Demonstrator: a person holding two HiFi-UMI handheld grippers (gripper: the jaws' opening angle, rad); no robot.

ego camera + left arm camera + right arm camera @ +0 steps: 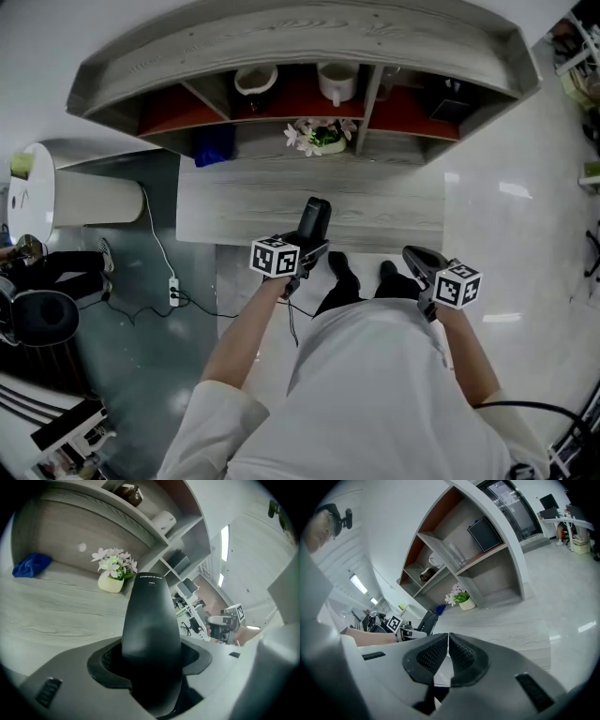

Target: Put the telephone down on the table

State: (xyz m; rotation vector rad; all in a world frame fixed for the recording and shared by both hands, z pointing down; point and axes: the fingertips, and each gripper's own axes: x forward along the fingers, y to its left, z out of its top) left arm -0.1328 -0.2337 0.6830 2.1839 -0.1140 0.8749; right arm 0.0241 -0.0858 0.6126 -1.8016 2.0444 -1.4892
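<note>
Telephone handset [151,620], black and smooth, stands clamped between the pads of the left hand-held gripper [310,249], which grips its lower end so that the rest of it rises up and away from the jaws. In the head view it sits over the near edge of the table [394,214], a little left of the middle; whether its tip touches the wood cannot be told. The right hand-held gripper [448,652] has its jaws together with nothing between them, and it hangs off the table's near edge, to the right of the left one and apart from it. The table is pale grey wood with a clear grain. At its back edge, near the middle, stands a small pot of white flowers [321,138], in line with the way the handset points in the left gripper view. A crumpled blue cloth [214,145] lies at the back left corner. Above the back edge runs a curved shelf [300,37] with red-backed compartments; two cups [255,80] sit in the left and middle ones, and a dark box [450,98] in the right one. On the floor to the left of the table lies a white power strip [173,291] with its cord.
</note>
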